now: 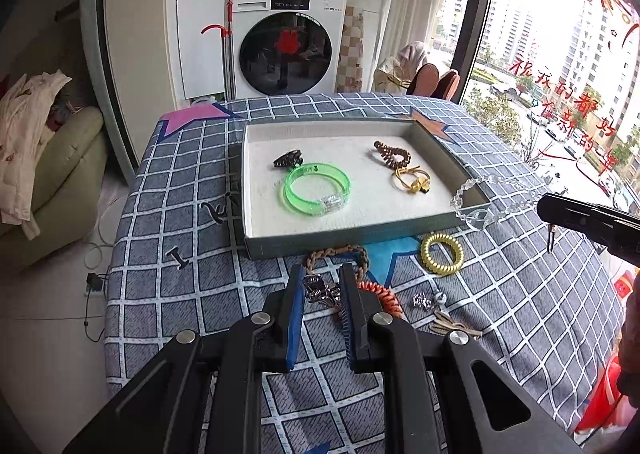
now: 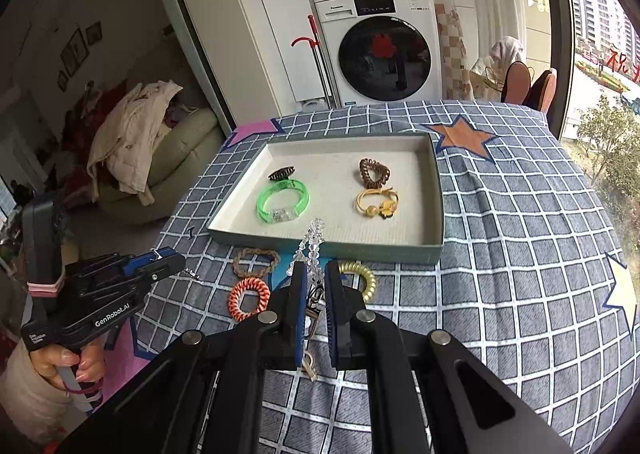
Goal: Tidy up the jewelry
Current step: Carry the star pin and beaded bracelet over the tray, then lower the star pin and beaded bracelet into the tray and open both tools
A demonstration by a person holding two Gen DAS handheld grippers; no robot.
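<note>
Grey-blue checked cloth with coloured stars (image 2: 500,294) covers the table that carries everything, and the landmark on it is the shallow rectangular cardboard tray with a pale lining (image 1: 352,232), set toward the far middle so both hands can reach it. Inside the tray lie four sorted pieces: a translucent green plastic bangle (image 1: 318,190) at its near left, a dark claw hair clip (image 1: 287,159) just behind that, a brown coiled hair tie (image 1: 394,155) at the far right, and a yellow elastic tie with a small charm (image 1: 412,179) in front of it.

Just outside the tray's near wall wait the unsorted things: a yellow spiral hair tie (image 1: 442,253), a brown braided cord loop (image 2: 256,262) and an orange spiral hair tie (image 2: 248,299).

The right gripper (image 2: 316,274) is clamped shut on a clear crystal bead bracelet (image 2: 314,242), which dangles in the air over the tray's near right corner, probably on its way into the tray. The left gripper (image 1: 320,286) is pinched on a small silver metal hair clip (image 1: 316,290), held above the cloth in front of the tray's near wall, likely bound for the tray too. Nearest the viewer from the tray, a few tiny silver pieces (image 1: 428,300) remain loose on the cloth.
</note>
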